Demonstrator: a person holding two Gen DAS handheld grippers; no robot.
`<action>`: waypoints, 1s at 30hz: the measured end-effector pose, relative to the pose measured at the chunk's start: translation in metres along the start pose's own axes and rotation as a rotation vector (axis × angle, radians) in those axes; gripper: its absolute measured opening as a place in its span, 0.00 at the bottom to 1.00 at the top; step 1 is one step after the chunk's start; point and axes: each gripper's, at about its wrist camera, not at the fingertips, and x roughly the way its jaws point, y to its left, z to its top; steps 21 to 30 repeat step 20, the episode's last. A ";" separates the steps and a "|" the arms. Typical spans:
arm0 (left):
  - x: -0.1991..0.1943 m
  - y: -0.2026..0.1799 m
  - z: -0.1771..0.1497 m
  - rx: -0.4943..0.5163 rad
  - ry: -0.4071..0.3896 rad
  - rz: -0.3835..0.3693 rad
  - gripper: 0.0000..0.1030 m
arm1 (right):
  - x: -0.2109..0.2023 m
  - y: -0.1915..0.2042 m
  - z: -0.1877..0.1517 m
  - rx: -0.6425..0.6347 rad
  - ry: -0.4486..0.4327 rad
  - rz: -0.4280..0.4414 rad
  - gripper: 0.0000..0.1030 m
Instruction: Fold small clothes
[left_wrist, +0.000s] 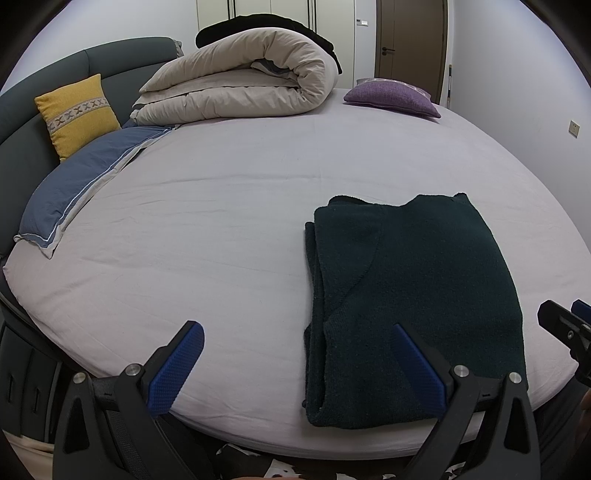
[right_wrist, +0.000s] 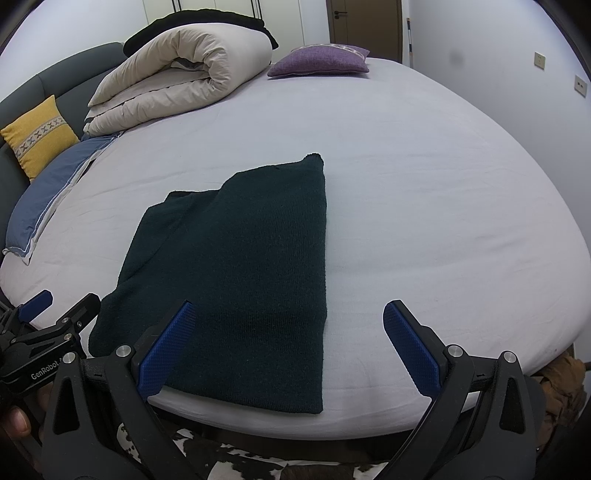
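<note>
A dark green knitted garment (left_wrist: 413, 302) lies folded lengthwise on the pale bed sheet (left_wrist: 221, 229), its near hem at the bed's front edge. It also shows in the right wrist view (right_wrist: 243, 273). My left gripper (left_wrist: 299, 328) is open and empty, its right finger over the garment's near left part. My right gripper (right_wrist: 288, 306) is open and empty, straddling the garment's near right edge. The left gripper also shows in the right wrist view (right_wrist: 59, 306), and the right gripper at the left wrist view's right edge (left_wrist: 565, 321).
A rolled beige duvet (left_wrist: 243, 81) lies at the back of the bed. A yellow cushion (left_wrist: 77, 114) leans on the grey headboard, a blue pillow (left_wrist: 81, 188) lies at the left, a purple cushion (left_wrist: 391, 96) at the back right. A door (left_wrist: 410, 44) stands behind.
</note>
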 end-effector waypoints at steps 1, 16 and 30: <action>0.000 0.000 0.000 0.000 0.001 0.000 1.00 | 0.000 0.000 0.000 0.000 0.000 0.000 1.00; 0.003 0.003 -0.002 -0.006 0.006 -0.002 1.00 | 0.001 0.000 -0.001 0.005 0.003 0.000 1.00; 0.004 0.004 -0.001 -0.006 0.005 0.001 1.00 | 0.002 -0.001 0.000 0.005 0.006 0.001 1.00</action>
